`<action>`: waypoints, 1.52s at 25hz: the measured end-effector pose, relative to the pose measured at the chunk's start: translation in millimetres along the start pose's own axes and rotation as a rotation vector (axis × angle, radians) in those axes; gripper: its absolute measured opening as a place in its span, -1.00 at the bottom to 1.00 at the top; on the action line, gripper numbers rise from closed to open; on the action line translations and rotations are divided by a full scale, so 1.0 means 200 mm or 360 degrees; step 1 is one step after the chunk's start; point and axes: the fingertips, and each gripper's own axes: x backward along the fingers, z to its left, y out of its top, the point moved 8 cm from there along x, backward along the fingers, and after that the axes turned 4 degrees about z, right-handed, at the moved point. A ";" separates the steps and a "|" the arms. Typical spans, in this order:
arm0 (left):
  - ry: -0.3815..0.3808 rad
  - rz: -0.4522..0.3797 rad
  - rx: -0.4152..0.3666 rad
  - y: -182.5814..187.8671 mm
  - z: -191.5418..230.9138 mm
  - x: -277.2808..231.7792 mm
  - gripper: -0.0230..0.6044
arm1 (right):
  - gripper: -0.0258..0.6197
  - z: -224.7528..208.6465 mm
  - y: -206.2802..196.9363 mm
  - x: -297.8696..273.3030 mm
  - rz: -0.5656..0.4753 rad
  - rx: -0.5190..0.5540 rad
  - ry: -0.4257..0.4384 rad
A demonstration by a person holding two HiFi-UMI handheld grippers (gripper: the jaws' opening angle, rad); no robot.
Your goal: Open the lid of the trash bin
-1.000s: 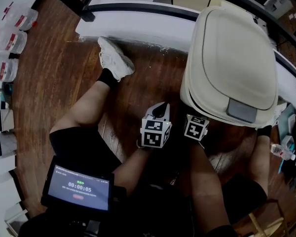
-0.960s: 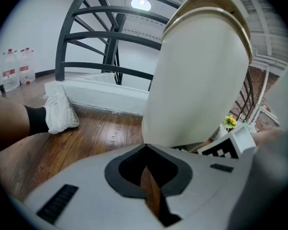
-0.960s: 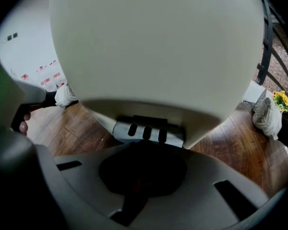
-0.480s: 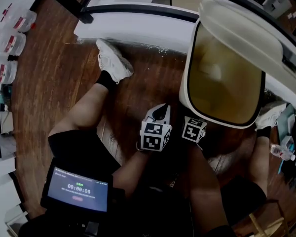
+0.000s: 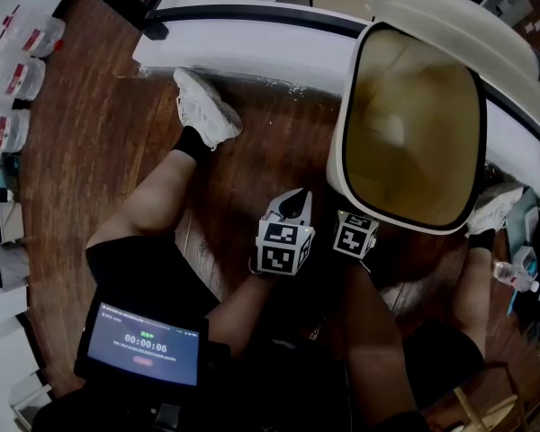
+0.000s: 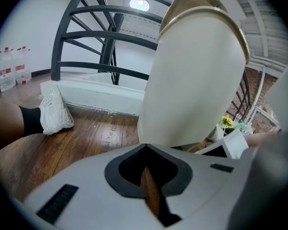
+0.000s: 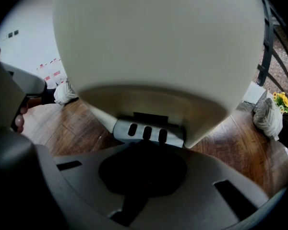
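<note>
At pedal [image 7: 148, 132], right hand-held gripper [image 7: 144, 150]; trash bin lid [image 5: 450, 25] raised

In the right gripper view the trash bin [image 7: 158, 42] runs off the top edge, its lid [image 5: 459, 21] out of sight there.

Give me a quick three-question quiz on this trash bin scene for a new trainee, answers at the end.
1. True or false: the lid of the trash bin is shut.
2. Multiple choice: what sits just past the tips of the right gripper? A a bottle; B the bin's grey slotted piece; C a shoe.
3. Fill in: the floor is made of ____ planks.

Key: 1 false, the lid stands open; 2 B; 3 wood.
</note>
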 end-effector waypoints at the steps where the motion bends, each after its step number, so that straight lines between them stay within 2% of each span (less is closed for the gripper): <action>1: -0.0003 0.0003 0.0001 0.00 0.00 0.00 -0.93 | -0.91 0.00 0.00 0.00 0.0000 0.0001 0.0001; 18: -0.0051 0.0030 -0.0021 -0.03 -0.05 0.00 -0.93 | -0.91 -0.01 -0.02 -0.01 0.0001 0.0060 0.0001; 38: -0.0058 0.0032 -0.0010 -0.04 -0.05 -0.01 -0.93 | -0.91 -0.02 -0.01 -0.02 0.0054 -0.0042 0.0049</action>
